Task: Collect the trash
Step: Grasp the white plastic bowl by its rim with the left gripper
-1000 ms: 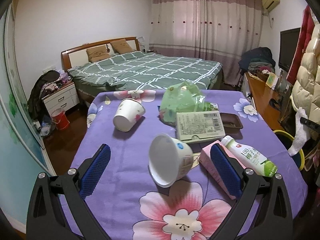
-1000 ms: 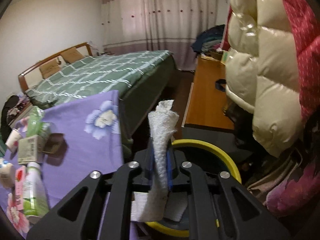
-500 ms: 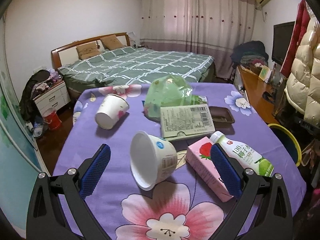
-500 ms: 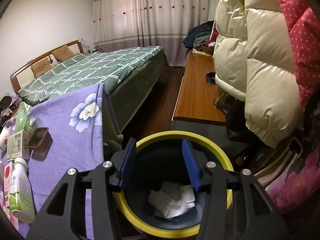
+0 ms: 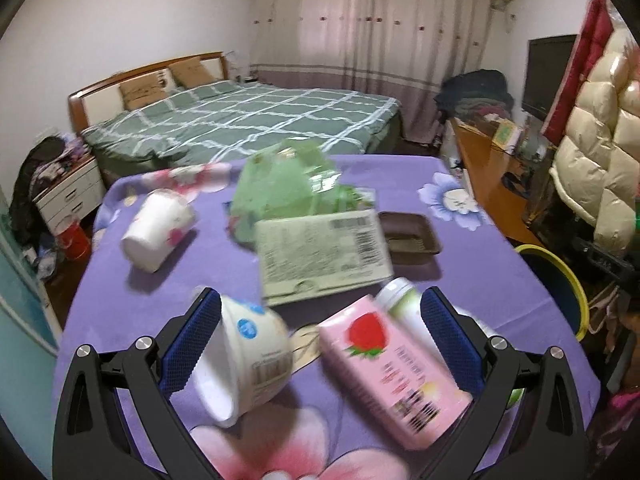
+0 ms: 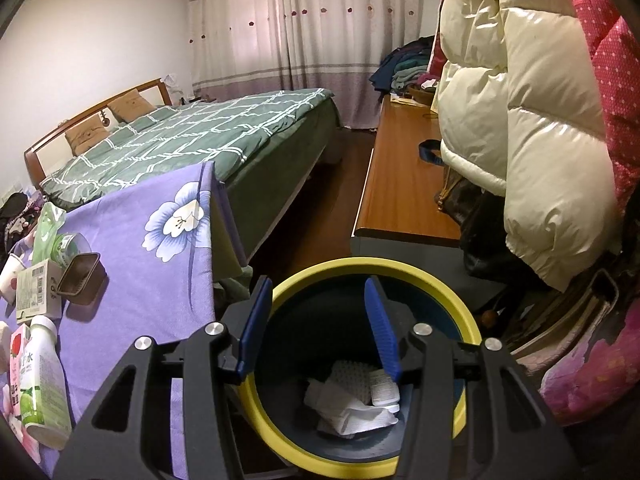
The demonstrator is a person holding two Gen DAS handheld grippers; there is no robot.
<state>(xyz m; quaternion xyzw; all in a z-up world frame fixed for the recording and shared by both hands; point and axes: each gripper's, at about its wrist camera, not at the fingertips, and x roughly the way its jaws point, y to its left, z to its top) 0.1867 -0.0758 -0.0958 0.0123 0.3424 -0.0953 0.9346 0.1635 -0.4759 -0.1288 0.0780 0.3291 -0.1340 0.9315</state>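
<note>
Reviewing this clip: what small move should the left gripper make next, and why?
Probably shift slightly left and close on the white cup. The left gripper is open, and both that tipped cup and the pink carton lie between its fingers, the cup against the left pad; closing now would likely catch both.

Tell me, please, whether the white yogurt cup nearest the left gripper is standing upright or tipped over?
Tipped over. The yogurt cup lies on its side on the purple tablecloth, its open mouth facing the camera.

A bed (image 5: pixel 240 120) with green checked bedding stands against the white wall (image 5: pixel 132 12). Beyond it hang pink curtains (image 5: pixel 372 28); left of it, a white nightstand (image 5: pixel 68 196); right, a wooden sideboard (image 6: pixel 400 184) on dark floor (image 6: pixel 320 208).
</note>
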